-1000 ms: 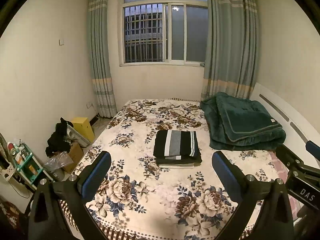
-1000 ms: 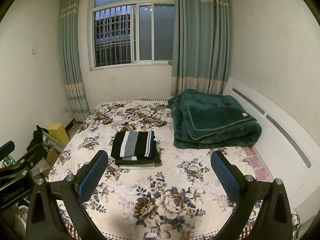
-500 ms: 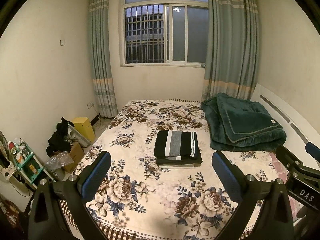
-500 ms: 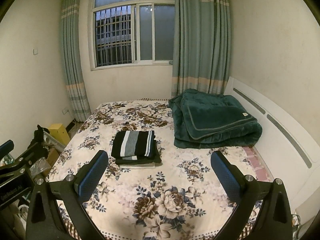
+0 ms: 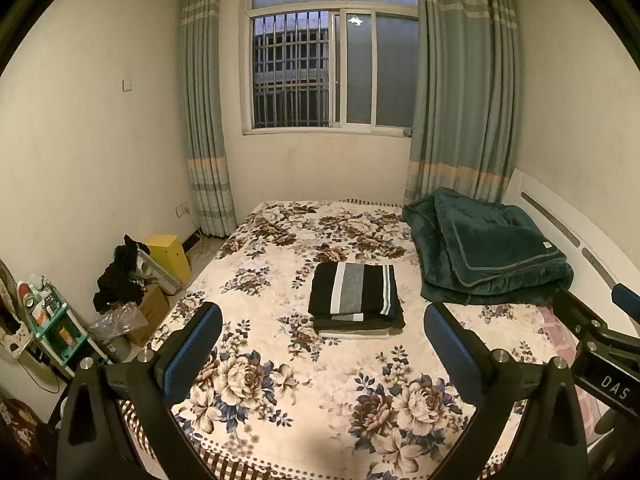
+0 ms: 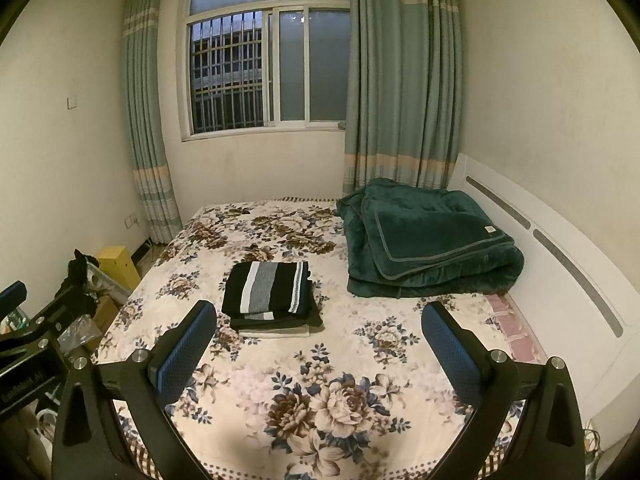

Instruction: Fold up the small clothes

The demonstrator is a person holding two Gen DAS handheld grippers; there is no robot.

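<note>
A small pile of folded clothes (image 5: 354,300) (image 6: 270,296) lies in the middle of the floral bed (image 5: 320,400) (image 6: 320,400); the top piece is black with grey and white stripes, and a white piece sits at the bottom. My left gripper (image 5: 322,346) hangs open above the bed's near edge, well short of the pile, with nothing between its blue pads. My right gripper (image 6: 320,344) is likewise open and empty, held at the same height. Each gripper shows at the edge of the other's view.
A folded dark green blanket (image 5: 488,252) (image 6: 428,240) lies at the bed's right, against the white headboard (image 6: 560,248). On the floor to the left stand a yellow box (image 5: 170,254), cardboard boxes with black clothing (image 5: 120,276) and a small shelf (image 5: 52,324). A window with curtains is behind.
Both views have shifted very slightly; the pile and the grippers keep their places and both stay open.
</note>
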